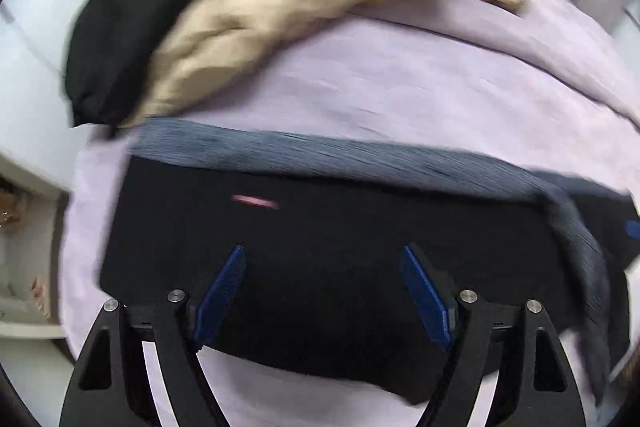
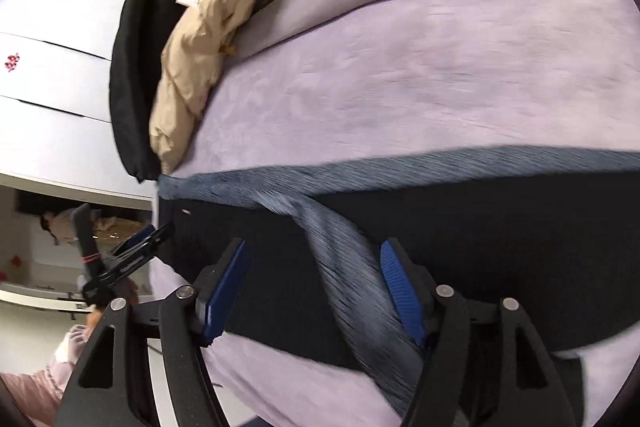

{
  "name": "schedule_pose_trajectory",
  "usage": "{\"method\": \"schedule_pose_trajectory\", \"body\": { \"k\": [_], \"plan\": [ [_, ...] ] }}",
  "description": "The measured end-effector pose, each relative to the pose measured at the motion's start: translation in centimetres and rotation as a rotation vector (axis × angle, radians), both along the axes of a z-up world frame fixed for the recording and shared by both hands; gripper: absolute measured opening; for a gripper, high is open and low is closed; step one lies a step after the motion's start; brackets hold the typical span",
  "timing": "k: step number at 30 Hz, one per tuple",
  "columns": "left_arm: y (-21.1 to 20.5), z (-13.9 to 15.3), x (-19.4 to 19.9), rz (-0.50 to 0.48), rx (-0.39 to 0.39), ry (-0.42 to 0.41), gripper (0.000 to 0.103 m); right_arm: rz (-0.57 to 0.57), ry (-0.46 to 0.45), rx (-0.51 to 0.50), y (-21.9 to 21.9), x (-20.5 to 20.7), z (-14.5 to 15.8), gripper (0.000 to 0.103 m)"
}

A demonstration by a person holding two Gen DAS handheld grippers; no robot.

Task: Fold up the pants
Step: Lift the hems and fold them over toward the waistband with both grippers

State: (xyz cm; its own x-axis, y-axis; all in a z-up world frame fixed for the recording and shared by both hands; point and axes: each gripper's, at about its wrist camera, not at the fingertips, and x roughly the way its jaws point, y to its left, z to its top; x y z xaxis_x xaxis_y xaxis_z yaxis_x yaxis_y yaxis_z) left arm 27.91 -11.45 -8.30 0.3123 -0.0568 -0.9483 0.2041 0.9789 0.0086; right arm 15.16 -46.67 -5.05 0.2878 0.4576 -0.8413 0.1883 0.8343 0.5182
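The black pants (image 1: 320, 235) lie flat across a lilac bed cover (image 1: 400, 87), with a grey ribbed inner lining (image 1: 320, 151) showing along their far edge. My left gripper (image 1: 322, 251) is open just above the black fabric, holding nothing. In the right wrist view the pants (image 2: 500, 251) stretch across the lower part, with a grey ribbed strip (image 2: 348, 275) twisted over them. My right gripper (image 2: 314, 247) is open over the pants; the grey strip runs between its fingers. The left gripper (image 2: 140, 239) shows at the pants' left end.
A beige garment (image 1: 248, 27) and a black garment (image 1: 132, 7) are piled at the far left of the bed; both also show in the right wrist view, beige (image 2: 192, 59) and black (image 2: 128, 67). White drawers (image 2: 52, 67) stand left of the bed.
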Motion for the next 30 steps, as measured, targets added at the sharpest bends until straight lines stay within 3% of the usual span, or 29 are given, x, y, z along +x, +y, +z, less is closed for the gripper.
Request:
{"method": "schedule_pose_trajectory", "body": {
  "k": [6, 10, 12, 14, 20, 21, 23, 25, 26, 30],
  "plan": [
    [-13.6, -1.7, -5.3, -0.227, -0.200, 0.147, 0.081, -0.077, 0.066, -0.127, -4.8, -11.4, 0.5, 0.078],
    [-19.5, -3.2, -7.0, -0.345, -0.271, 0.201, 0.081, -0.313, 0.105, -0.080, -7.8, -20.4, -0.3, 0.078],
    [-21.7, -4.2, -7.9, -0.396, -0.269, 0.223, 0.081, -0.420, 0.121, -0.077, -8.3, -24.7, -0.7, 0.078],
    [-23.0, -4.7, -9.0, -0.428, -0.238, 0.216, 0.081, -0.504, 0.115, 0.031, -8.6, -28.4, -1.9, 0.078],
    [-25.0, -5.0, -9.7, -0.475, -0.228, 0.201, 0.081, -0.561, 0.146, 0.177, -7.0, -29.4, -6.0, 0.075],
    [-24.7, -5.2, -9.9, -0.475, -0.222, 0.196, 0.081, -0.570, 0.150, 0.207, -6.8, -29.4, -6.5, 0.064],
    [-25.2, -5.4, -10.2, -0.477, -0.225, 0.182, 0.075, -0.574, 0.151, 0.257, -6.6, -29.5, -7.0, 0.027],
    [-25.5, -5.4, -10.5, -0.478, -0.231, 0.178, 0.053, -0.582, 0.141, 0.298, -6.8, -29.6, -6.6, 0.018],
    [-25.6, -5.2, -10.5, -0.474, -0.224, 0.177, 0.051, -0.579, 0.121, 0.293, -7.1, -29.8, -5.8, 0.012],
    [-25.6, -3.4, -9.5, -0.394, -0.290, 0.187, 0.051, -0.538, 0.006, 0.292, -10.1, -27.4, -1.1, 0.012]
  ]
}}
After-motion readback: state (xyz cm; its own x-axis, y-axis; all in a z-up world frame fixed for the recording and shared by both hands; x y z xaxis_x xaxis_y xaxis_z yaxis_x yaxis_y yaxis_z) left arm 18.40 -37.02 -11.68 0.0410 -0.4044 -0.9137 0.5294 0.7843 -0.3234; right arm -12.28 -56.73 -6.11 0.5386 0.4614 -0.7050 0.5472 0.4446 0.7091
